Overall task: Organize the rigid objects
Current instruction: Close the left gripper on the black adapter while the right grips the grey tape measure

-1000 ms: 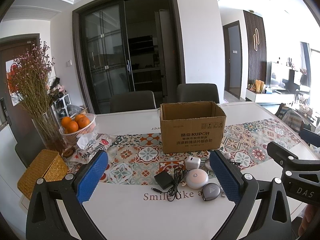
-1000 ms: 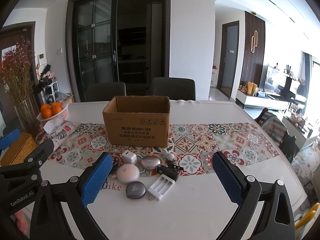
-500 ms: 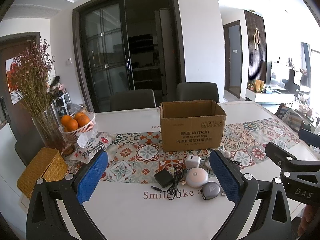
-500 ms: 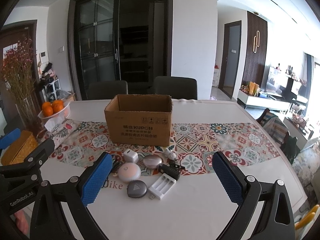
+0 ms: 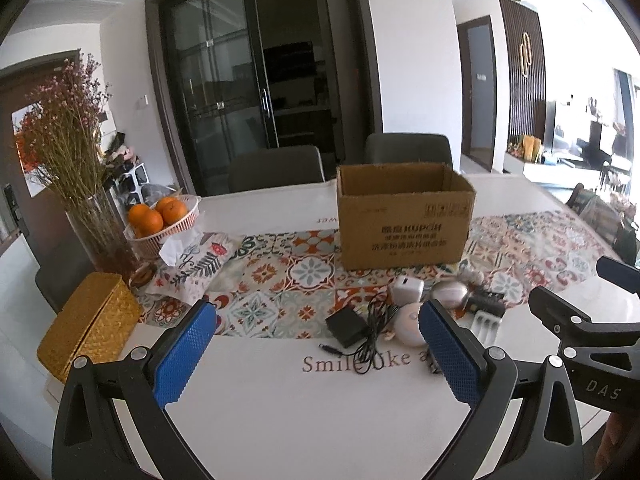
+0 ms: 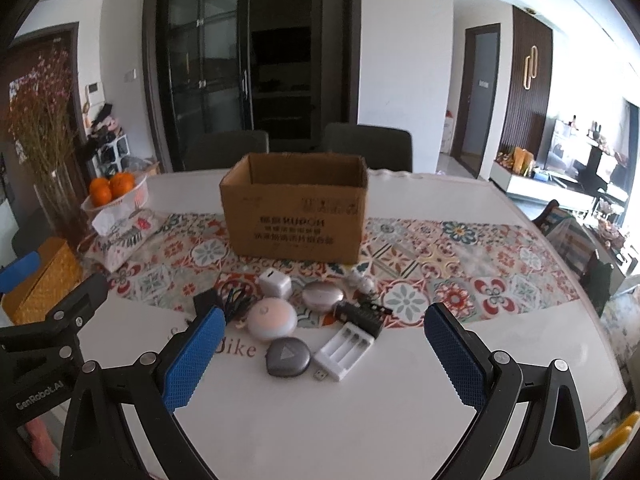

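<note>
Both grippers hover over the white table [image 6: 400, 420], and both stand wide apart with nothing between their blue pads. Ahead of the right gripper [image 6: 320, 352], the clutter sits almost dead centre: the grey rounded device with a triangle mark [image 6: 289, 357] is closest, just ahead of the gap between the fingers, and the white battery charger [image 6: 347, 350] lies beside it, a touch toward the right finger. Just beyond them are the round white-and-pink puck [image 6: 272, 319], the silver oval case [image 6: 323, 296], the white cube plug [image 6: 274, 282] and a black ribbed piece [image 6: 366, 314] touching the charger's far end. The open cardboard box [image 6: 295, 214] stands upright farther on, straight ahead on the patterned runner [image 6: 460, 264]. From the left gripper [image 5: 316, 354], the black power adapter [image 5: 347, 325] with its tangled cord [image 5: 374, 332] lies ahead between the fingers, nearer the right one, whose pad hides part of the puck [image 5: 408, 326]. The box [image 5: 404, 216] is beyond, slightly right of centre. Off past the left finger sit a woven yellow box [image 5: 88, 326] and a bowl of oranges [image 5: 160, 216].
</note>
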Tool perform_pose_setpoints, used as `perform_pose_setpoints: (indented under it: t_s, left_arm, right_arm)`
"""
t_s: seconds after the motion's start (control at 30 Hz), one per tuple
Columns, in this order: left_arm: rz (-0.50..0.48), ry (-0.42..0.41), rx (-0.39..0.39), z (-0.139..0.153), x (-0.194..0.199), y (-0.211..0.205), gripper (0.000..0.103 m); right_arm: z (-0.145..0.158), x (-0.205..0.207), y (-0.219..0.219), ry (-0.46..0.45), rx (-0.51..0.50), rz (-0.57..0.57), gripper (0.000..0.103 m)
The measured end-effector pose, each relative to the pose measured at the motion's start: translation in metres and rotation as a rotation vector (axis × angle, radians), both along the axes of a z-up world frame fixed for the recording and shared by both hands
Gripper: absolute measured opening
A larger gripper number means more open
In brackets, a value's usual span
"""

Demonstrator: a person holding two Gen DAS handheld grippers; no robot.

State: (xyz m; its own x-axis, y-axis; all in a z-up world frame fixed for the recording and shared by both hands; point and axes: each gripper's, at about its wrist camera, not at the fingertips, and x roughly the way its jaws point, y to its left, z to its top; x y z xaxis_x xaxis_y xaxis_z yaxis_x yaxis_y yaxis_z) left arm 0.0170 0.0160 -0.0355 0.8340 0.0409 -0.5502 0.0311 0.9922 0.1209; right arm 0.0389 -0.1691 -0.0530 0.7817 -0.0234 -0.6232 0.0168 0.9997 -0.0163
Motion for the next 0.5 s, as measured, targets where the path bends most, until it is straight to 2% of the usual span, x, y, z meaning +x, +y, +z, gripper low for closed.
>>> perform_pose_setpoints:
  t_s: [0.3, 0.5]
  left_arm:
    - [-0.073, 0.056, 0.003, -0.031, 0.027, 0.021, 0.103]
    - [-0.165, 0.070, 0.012, -0.053, 0.053, 0.039, 0.102]
  right_arm:
    - [-0.030, 0.017, 0.022, 0.045, 0.001, 0.003, 0.101]
    - [-0.048, 0.028, 0.041, 0.050, 0.017, -0.067, 0.101]
